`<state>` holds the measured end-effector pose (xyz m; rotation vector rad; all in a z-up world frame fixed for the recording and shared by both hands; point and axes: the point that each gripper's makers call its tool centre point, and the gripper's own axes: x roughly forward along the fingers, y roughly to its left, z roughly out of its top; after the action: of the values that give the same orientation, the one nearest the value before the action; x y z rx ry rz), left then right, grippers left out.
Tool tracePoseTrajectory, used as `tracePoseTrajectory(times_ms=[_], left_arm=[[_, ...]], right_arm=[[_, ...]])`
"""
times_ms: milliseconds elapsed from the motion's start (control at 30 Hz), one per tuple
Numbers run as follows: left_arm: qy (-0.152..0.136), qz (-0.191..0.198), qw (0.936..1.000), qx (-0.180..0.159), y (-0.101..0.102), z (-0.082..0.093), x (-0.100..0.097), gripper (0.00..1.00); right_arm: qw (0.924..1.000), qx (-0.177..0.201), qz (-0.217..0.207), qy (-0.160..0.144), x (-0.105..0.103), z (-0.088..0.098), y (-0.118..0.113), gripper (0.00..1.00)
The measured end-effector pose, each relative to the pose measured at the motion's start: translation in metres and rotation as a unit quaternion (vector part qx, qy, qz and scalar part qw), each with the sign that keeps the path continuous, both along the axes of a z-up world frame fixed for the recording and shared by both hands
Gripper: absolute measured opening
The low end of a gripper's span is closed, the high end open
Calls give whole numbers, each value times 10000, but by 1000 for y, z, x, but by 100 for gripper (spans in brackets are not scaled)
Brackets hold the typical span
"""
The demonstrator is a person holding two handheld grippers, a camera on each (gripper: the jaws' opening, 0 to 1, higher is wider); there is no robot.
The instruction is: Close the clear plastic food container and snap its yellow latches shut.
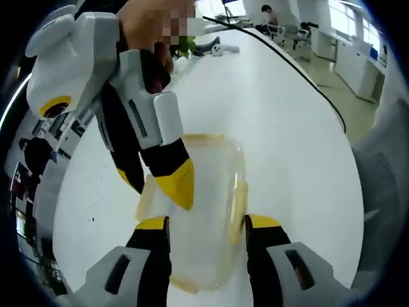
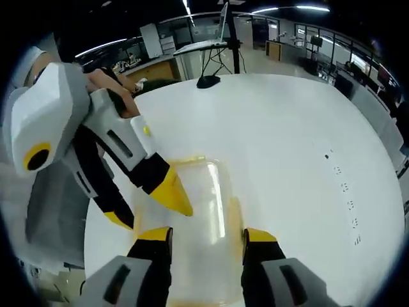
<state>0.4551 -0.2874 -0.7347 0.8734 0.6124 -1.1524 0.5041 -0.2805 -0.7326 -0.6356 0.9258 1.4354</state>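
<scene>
While both grippers sat over the box, the lid already looked down on it, so this read as the latching step.

left gripper (image 1: 208, 224): jaws stood apart, straddling the clear container (image 1: 204, 211) from its near end; one tip was at the left edge, the other touching or just beside the yellow latch (image 1: 238, 208) on the right long side; not clamped on anything that I could see.

right gripper (image 2: 208, 235): jaws stood apart too, straddling the clear container (image 2: 204, 224) from the opposite end; nothing gripped.

right gripper in left gripper view (image 1: 167, 185): came in from upper left, a hand behind it; one yellow tip lay over the lid near the left edge; contact versus hover: couldn't tell.

left gripper in right gripper view (image 2: 150, 204): came in from the left; the tip pointed down at the left part of the lid.

container: sat flat on the white table (image 1: 268, 115), lid on top; latch state, snapped or loose: too blurred to call.

step: judged as lid seated, side latches in hand.

next move: probably needs one tool steadying the box while the other tip pushes a latch flap in until it snaps; likely risk was the box skating on the smooth table.

far: monitor stand (image 2: 208, 81) at the table's far edge; office desks beyond.
</scene>
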Motion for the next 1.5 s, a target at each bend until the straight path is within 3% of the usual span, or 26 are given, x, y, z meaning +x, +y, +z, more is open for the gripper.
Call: tracePoseTrajectory(times_ms=[200,500,567,600,633,667,700,733,867,1500], left_arm=[[-79,40,9999,-116,0,0,1,43],[-124,296,9993,167,-2,-3,4,41],[-213,259,9992,233,-2,-5,4,40],[-557,365,9969,416,9,2,14,38],[-328,223,9987,314,1,0,3,37],[-336,282,9985,334,0,1,4,37],[-324,270,9985,336,0,1,3,37],[-372,295,9982,357,0,-1,3,37],[-382,220,9984,349,0,-1,2,37],[-477,208,9982,300,-3,-3,1,39]], right_arm=[[9997,-151,146,148,1,-1,0,39],[9991,-281,234,232,2,-3,-1,35],[9988,-315,275,269,2,-3,1,35],[9981,-421,292,343,1,-4,-1,34],[9979,-447,333,336,2,-4,0,34],[9976,-491,329,364,2,-4,0,33],[9979,-220,164,590,-3,-2,15,32],[9962,-555,440,504,3,-3,3,32],[9952,-687,508,483,4,-4,5,32],[9964,-519,455,484,1,-4,-3,34]])
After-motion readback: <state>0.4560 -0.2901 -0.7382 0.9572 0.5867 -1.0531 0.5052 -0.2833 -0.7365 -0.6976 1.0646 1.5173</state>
